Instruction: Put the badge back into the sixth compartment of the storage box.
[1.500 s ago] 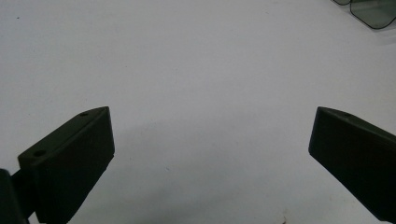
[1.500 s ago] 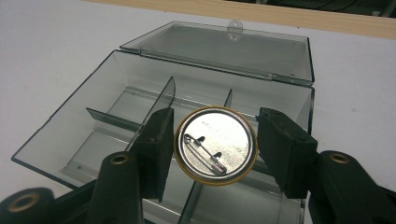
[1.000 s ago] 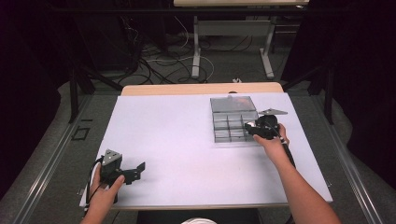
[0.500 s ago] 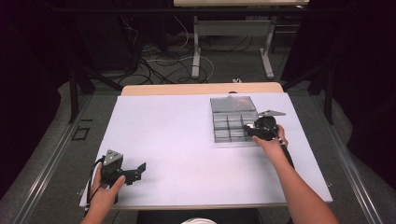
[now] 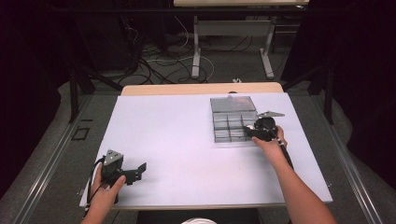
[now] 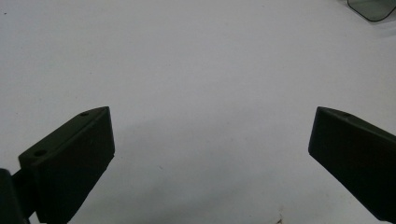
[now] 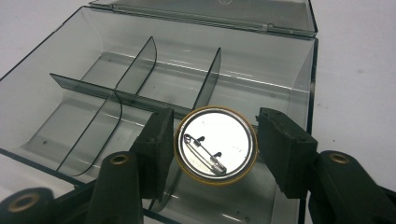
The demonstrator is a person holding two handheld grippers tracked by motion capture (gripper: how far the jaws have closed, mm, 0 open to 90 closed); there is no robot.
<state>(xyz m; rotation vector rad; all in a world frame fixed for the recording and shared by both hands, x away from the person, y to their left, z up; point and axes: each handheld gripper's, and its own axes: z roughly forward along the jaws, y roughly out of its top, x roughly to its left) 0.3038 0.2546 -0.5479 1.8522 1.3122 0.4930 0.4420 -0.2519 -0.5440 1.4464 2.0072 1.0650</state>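
Metal-backed, the pin badge (image 7: 215, 145) is held by its rim between the jaws of the right gripper (image 7: 212, 144), over a near compartment of the clear divided box (image 7: 84, 56) (all compartments empty). Release remains. The left gripper (image 5: 122, 171) rests wide open, holding nothing.

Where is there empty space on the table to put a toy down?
The big white stretch between the left gripper and the box is bare, and so is the table left of the box. It is crowded at the box, where the right gripper holds a badge.
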